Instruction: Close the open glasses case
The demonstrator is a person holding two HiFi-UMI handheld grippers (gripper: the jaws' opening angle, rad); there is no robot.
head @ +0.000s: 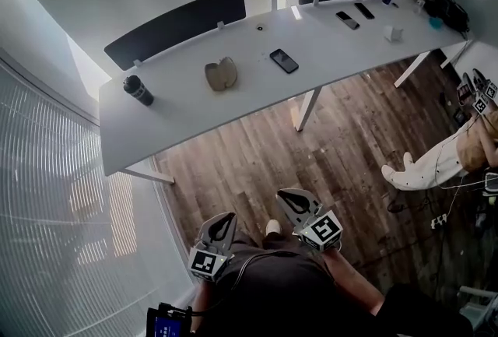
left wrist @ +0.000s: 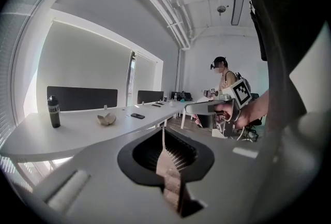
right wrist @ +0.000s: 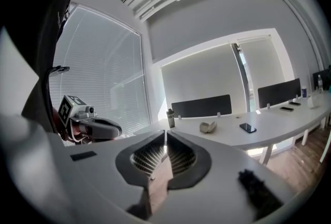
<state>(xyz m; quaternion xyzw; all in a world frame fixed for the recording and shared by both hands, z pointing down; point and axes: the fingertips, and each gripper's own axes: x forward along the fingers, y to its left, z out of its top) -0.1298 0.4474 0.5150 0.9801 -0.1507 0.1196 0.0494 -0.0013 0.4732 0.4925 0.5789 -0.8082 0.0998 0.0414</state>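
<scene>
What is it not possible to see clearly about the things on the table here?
1. glasses case: too small in all views; whether glasses lie inside cannot be told.
2. bottle: its label print is too small to read, left gripper view.
3. white block at the far end of the table: too small to identify, head view.
</scene>
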